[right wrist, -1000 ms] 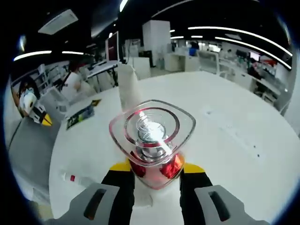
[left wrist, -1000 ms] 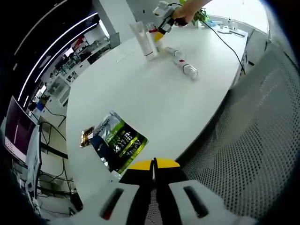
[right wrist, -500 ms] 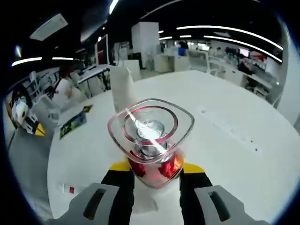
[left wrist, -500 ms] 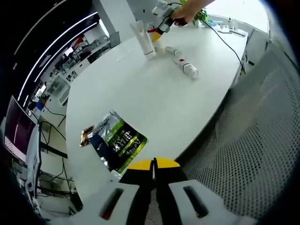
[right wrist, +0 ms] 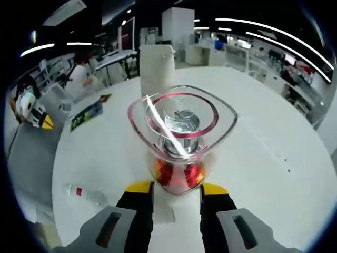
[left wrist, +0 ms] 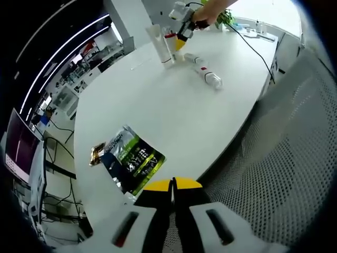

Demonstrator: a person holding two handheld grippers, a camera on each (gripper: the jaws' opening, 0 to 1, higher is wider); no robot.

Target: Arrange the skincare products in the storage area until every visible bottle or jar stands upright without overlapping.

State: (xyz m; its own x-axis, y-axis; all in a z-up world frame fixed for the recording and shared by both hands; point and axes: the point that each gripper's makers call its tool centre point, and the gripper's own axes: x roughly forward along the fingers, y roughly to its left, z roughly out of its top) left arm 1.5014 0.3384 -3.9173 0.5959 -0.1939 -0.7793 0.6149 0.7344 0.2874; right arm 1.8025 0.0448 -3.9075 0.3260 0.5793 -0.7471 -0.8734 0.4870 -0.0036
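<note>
1. Surface: a white, round-edged tabletop [left wrist: 158, 105], matte and plain. A grey mesh chair back [left wrist: 284, 158] stands off its near right edge in the left gripper view.
2. Room: open-plan office, dark ceiling with long light strips, desks and monitors beyond the tabletop. A green plant [left wrist: 227, 18] sits at the far edge.
3. Left hand-held gripper [left wrist: 172, 197]: jaws pressed together with nothing between them, hovering past the near edge of the tabletop.
4. Just beyond it lies a flat green-and-black foil pouch [left wrist: 132, 158], with a small gold wrapper [left wrist: 97, 152] touching its left side. The print on both is too small to read.
5. Right hand-held gripper [right wrist: 176, 197]: jaws clamped on the red lower body of a clear-capped bottle [right wrist: 181, 132], upright between them; its wide transparent cap has a red ring and a silver centre. No lettering legible.
6. A white tube [right wrist: 156, 68] stands upright just behind that bottle. In the left gripper view both are at the far side of the tabletop, beside a person's hand [left wrist: 202, 16].
7. A clear slim bottle [left wrist: 206, 73] with a red-marked label lies on its side near the tube; its text is unreadable.
</note>
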